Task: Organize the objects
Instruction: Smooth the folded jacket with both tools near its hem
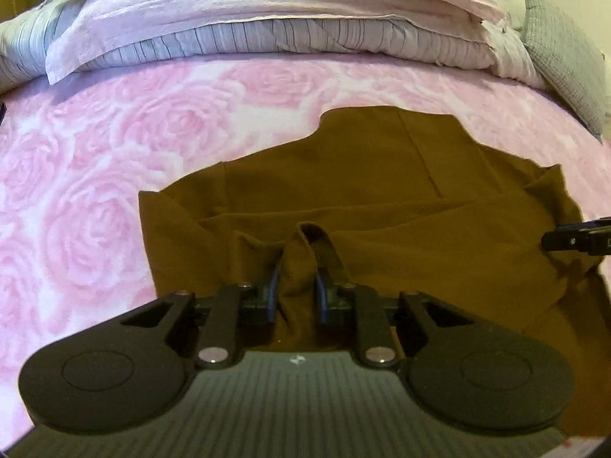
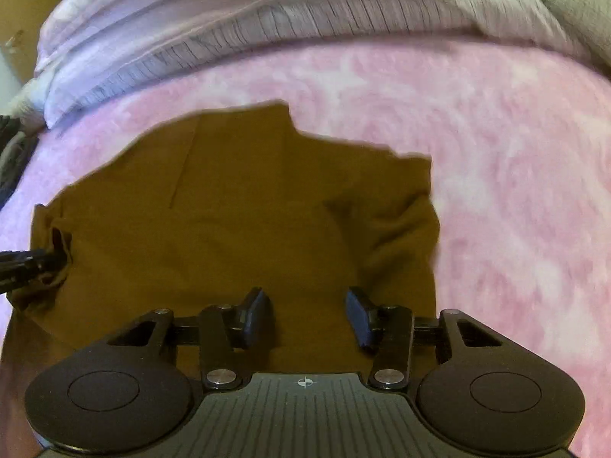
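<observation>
A brown garment lies spread on the pink rose-patterned bedspread. My left gripper is shut on a pinched fold of the brown garment at its near edge, and the fold stands up between the fingers. In the right wrist view the same garment fills the middle. My right gripper is open and empty just above the cloth, with its right edge bunched nearby. The right gripper's fingertip shows at the far right of the left wrist view. The left gripper shows at the left edge of the right wrist view.
Folded lilac and grey striped bedding lies stacked along the far side of the bed. A grey checked pillow leans at the back right. Dark objects sit at the bed's left edge.
</observation>
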The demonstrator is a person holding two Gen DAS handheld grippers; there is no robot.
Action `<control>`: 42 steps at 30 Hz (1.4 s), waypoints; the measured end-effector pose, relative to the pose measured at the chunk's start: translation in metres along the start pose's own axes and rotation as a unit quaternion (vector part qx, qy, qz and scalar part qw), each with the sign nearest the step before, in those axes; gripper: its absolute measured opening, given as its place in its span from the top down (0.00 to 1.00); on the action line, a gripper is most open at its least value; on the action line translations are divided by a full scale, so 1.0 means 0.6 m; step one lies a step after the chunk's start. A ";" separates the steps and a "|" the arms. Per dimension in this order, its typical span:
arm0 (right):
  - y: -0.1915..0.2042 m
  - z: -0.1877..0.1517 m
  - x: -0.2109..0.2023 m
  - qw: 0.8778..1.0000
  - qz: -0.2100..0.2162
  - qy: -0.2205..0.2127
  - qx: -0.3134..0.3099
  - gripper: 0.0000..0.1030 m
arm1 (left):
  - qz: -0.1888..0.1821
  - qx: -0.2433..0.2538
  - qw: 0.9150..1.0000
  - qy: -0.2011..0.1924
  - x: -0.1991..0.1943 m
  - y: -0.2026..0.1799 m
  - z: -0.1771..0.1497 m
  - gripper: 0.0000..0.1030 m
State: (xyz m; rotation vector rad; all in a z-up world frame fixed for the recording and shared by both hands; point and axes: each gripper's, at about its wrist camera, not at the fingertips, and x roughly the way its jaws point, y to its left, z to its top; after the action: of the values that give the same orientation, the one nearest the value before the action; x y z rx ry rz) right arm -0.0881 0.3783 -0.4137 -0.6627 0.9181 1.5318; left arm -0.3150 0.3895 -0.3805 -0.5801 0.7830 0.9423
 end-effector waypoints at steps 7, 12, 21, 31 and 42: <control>-0.020 0.093 -0.020 0.999 0.043 -0.021 0.001 0.56 | -0.042 -0.017 0.998 -0.034 0.007 0.037 0.118 0.78; -0.018 0.207 0.086 0.997 0.072 -0.012 0.011 0.56 | -0.104 -0.066 0.992 0.026 0.127 0.047 0.213 0.62; -0.043 0.269 0.219 0.984 0.131 0.041 0.111 0.93 | -0.170 -0.119 0.975 0.082 0.227 0.048 0.244 0.96; 0.034 0.145 0.038 0.981 0.125 -0.119 -0.087 0.97 | -0.144 0.120 0.979 -0.082 0.038 -0.020 0.107 0.93; 0.066 0.073 -0.035 0.994 0.091 -0.054 -0.030 0.80 | -0.157 0.049 0.983 -0.078 -0.018 -0.009 0.086 0.83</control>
State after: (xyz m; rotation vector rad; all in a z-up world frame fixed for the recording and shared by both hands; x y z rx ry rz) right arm -0.1198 0.4029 -0.3658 -0.5457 0.8724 1.7450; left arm -0.2972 0.4195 -0.3409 -0.5190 0.5729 0.6463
